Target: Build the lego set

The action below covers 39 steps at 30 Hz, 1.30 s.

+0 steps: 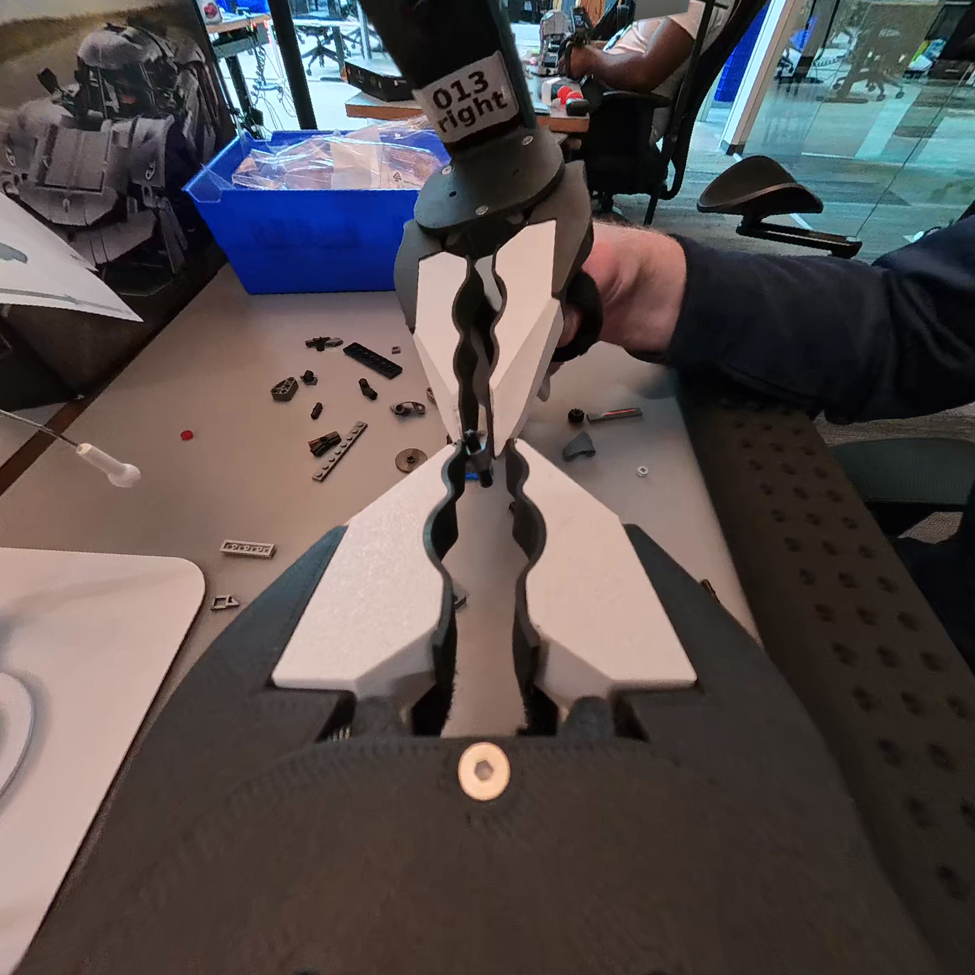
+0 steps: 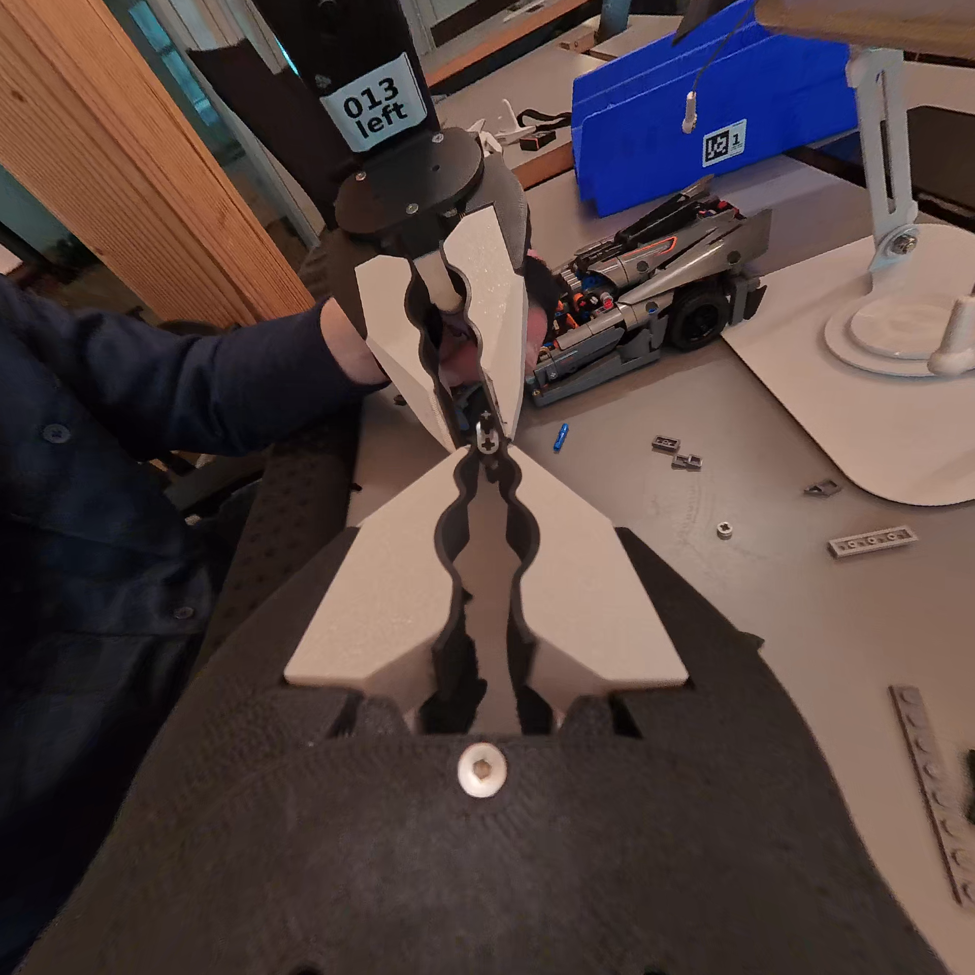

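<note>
Left wrist view: the left gripper (image 1: pixel 481 464) has its tips nearly together, clamped on a small dark piece (image 1: pixel 477 459) with a blue bit showing. The right gripper (image 1: pixel 477 435) meets it tip to tip from above, clamped on the same piece, and a hand (image 1: pixel 628 290) in a dark sleeve holds it. In the right wrist view the piece (image 2: pixel 486 440) shows as a short grey link with cross-shaped holes, pinched between both grippers above the counter (image 1: pixel 221 380). Loose bricks (image 1: pixel 337 401) lie scattered beyond the tips toward the far edge, where a blue bin (image 1: pixel 300 232) stands. A half-built model car (image 2: pixel 649 295) sits near the far edge, just in front of another blue bin (image 2: pixel 659 126). A flat grey plate (image 2: pixel 870 541) lies toward the right edge.
</note>
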Motion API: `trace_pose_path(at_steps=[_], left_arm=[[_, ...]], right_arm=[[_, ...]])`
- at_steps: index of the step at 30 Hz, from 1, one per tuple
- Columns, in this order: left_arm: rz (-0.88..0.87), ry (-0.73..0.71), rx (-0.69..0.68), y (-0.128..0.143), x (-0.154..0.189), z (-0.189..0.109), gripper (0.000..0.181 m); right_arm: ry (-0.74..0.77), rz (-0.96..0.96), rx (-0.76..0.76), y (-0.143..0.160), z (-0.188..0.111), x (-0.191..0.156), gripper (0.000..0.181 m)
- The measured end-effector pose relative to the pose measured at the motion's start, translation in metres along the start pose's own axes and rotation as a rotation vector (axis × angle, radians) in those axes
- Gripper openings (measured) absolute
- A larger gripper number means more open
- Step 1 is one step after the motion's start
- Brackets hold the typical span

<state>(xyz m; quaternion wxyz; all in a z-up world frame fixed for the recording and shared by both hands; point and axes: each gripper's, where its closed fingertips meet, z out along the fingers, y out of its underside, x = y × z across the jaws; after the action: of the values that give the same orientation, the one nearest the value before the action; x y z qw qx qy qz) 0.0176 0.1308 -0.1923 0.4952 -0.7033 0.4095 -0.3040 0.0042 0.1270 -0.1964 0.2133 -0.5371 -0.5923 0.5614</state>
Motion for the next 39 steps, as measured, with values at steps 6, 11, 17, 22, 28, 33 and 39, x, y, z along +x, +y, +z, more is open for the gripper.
trace_pose_path(at_steps=[6, 11, 17, 22, 28, 33, 39], left_arm=[[0.130, -0.121, -0.019, -0.001, -0.012, -0.006, 0.021], [0.293, -0.230, -0.035, -0.008, -0.013, -0.004, 0.037], [0.442, -0.304, -0.061, -0.014, -0.009, -0.002, 0.035], [0.509, -0.266, -0.109, -0.008, 0.003, 0.006, 0.033], [0.586, -0.280, -0.180, 0.001, 0.006, 0.011, 0.015], [0.615, -0.327, -0.166, -0.006, 0.003, 0.008, 0.030], [0.665, -0.311, -0.208, -0.004, 0.010, 0.010, 0.027]], right_arm=[[-0.119, 0.182, 0.103, -0.009, -0.010, 0.001, 0.005], [-0.192, 0.253, 0.130, -0.011, -0.012, -0.003, 0.004], [-0.263, 0.335, 0.119, -0.009, -0.014, -0.007, 0.004], [-0.319, 0.385, 0.068, -0.001, -0.012, -0.013, 0.004], [-0.365, 0.429, 0.054, 0.001, -0.015, -0.017, 0.004], [-0.358, 0.433, 0.050, 0.002, -0.016, -0.015, 0.004], [-0.384, 0.447, 0.020, 0.006, -0.016, -0.020, 0.004]])
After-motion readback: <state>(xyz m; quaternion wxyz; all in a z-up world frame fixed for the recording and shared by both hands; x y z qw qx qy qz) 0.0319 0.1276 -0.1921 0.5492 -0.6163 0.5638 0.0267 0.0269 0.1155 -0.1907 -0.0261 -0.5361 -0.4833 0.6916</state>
